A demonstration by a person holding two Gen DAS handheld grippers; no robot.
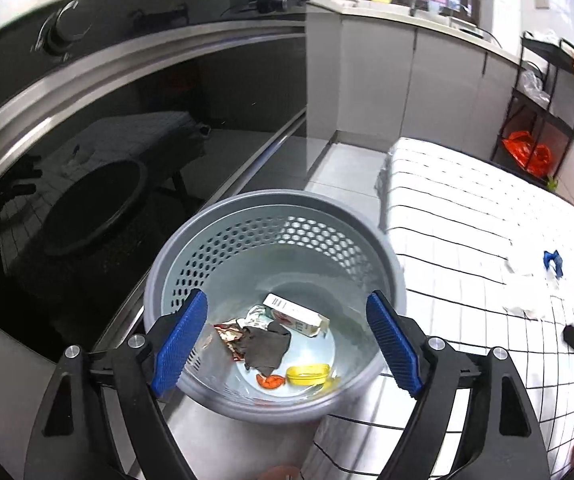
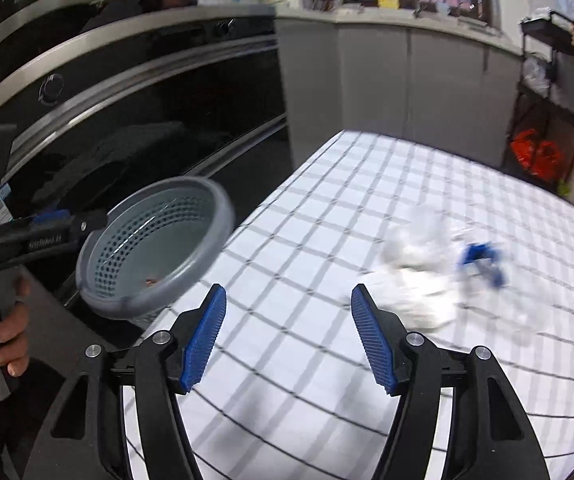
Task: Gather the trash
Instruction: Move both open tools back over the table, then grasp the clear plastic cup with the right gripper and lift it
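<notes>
Hovering left tool (image 1: 287, 344) gaping over bin (image 1: 175, 248), blurred, perhaps tissue (image 2: 411, 280) on table (image 2: 327, 208)

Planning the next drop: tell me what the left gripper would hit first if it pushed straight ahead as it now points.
Probably the inside of the grey basket: the open left gripper aims into its mouth, toward the trash at the bottom. Depth is uncertain.
</notes>
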